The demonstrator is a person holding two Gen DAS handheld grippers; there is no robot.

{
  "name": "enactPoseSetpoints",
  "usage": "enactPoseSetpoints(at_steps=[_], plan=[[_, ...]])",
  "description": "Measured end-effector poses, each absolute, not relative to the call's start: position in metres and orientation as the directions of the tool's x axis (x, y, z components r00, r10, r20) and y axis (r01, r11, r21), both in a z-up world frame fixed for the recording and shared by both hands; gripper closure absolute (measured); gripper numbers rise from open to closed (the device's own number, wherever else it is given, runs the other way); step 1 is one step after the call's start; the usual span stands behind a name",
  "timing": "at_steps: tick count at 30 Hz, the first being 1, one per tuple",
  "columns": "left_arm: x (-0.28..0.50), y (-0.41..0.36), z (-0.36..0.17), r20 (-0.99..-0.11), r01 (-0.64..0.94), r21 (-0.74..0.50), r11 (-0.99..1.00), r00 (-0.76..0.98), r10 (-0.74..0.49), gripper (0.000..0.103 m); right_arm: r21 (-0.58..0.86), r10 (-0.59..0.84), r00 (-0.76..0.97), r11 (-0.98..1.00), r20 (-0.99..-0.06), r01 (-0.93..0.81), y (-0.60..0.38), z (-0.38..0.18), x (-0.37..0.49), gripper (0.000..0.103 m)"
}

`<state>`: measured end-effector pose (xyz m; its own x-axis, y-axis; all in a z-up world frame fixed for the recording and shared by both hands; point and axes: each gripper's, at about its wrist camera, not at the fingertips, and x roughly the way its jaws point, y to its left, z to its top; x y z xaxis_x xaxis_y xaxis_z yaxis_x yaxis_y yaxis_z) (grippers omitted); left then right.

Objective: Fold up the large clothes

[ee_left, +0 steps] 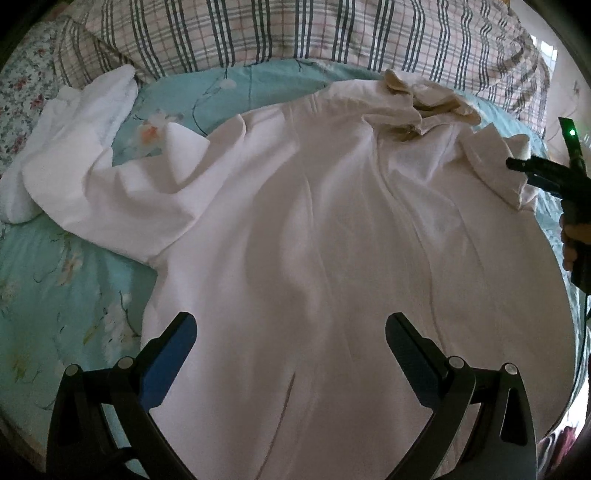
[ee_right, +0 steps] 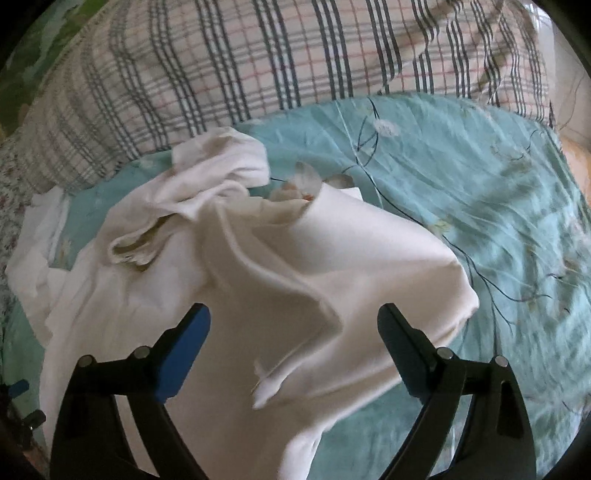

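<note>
A large white shirt (ee_left: 295, 229) lies spread on a teal floral bedsheet (ee_left: 55, 295), collar (ee_left: 417, 103) toward the far side, one sleeve (ee_left: 70, 158) stretched to the left. My left gripper (ee_left: 290, 332) is open and empty above the shirt's lower body. My right gripper (ee_right: 293, 325) is open and empty above the shirt's right sleeve (ee_right: 351, 266), which lies bunched and folded inward. The right gripper also shows at the right edge of the left wrist view (ee_left: 532, 173), beside that sleeve's cuff. The shirt's collar (ee_right: 207, 184) is crumpled in the right wrist view.
A plaid pillow or quilt (ee_left: 295, 29) lies along the far side of the bed, also in the right wrist view (ee_right: 258, 66). A floral fabric (ee_left: 22, 85) sits at the far left. The teal bedsheet (ee_right: 498, 221) extends right of the shirt.
</note>
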<state>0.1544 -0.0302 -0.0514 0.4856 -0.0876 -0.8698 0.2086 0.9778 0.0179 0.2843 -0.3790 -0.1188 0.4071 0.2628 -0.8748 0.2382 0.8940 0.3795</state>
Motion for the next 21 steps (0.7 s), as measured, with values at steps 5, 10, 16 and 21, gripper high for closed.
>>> enactPoseSetpoints(at_steps=[5, 10, 16, 21], plan=[[0.164, -0.029, -0.060, -0.875, 0.207, 0.015, 0.978, 0.475, -0.087, 0.001, 0.378, 0.281, 0.366, 0.897, -0.887, 0.228, -0.369, -0.126, 0.286, 0.092], [0.167, -0.026, -0.060, -0.865, 0.216, -0.039, 0.976, 0.481, -0.142, 0.001, 0.513, 0.408, 0.429, 0.843, -0.806, 0.162, -0.339, -0.091, 0.279, 0.095], [0.161, -0.018, -0.055, -0.833, 0.266, -0.143, 0.953, 0.488, -0.261, 0.001, 0.719, 0.641, 0.426, 0.694, -0.639, 0.035, -0.256, -0.057, 0.288, 0.096], [0.164, -0.007, -0.059, -0.821, 0.272, -0.196, 0.942, 0.480, -0.309, 0.001, 0.807, 0.761, 0.358, 0.589, -0.540, -0.035, -0.173, -0.045, 0.298, 0.096]])
